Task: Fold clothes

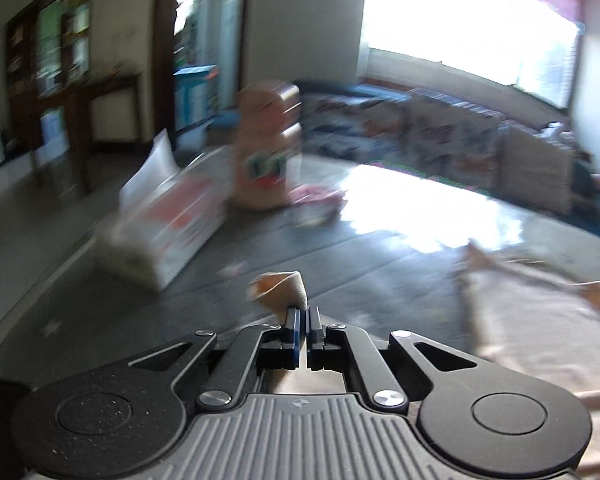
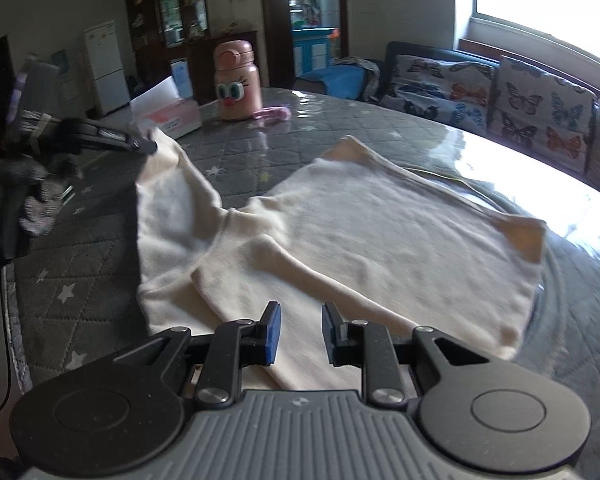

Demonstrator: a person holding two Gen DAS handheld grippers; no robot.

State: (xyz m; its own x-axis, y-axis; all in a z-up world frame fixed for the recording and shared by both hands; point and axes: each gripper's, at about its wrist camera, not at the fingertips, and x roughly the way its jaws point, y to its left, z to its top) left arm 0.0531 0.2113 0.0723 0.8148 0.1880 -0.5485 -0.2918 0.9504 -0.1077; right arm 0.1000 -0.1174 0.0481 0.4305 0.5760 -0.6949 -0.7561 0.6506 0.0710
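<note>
Cream knit garment (image 2: 340,232) lies mostly flat on a grey quilted, star-printed table (image 2: 80,272), straight ahead of and under the right tongs (image 2: 298,334), whose blue-padded jaws stand apart w/ nothing between them. Left tongs (image 1: 303,320) are pinched tight on a cloth corner; in the right view that corner is lifted up & to the left, so one sleeve or edge hangs slack. Fabric looks soft, light, floppy, fleecy — likely drapes & slides; best held at hems or corners. Beyond: pink cartoon-face bottle (image 2: 236,80), tissue box (image 2: 168,116).
</note>
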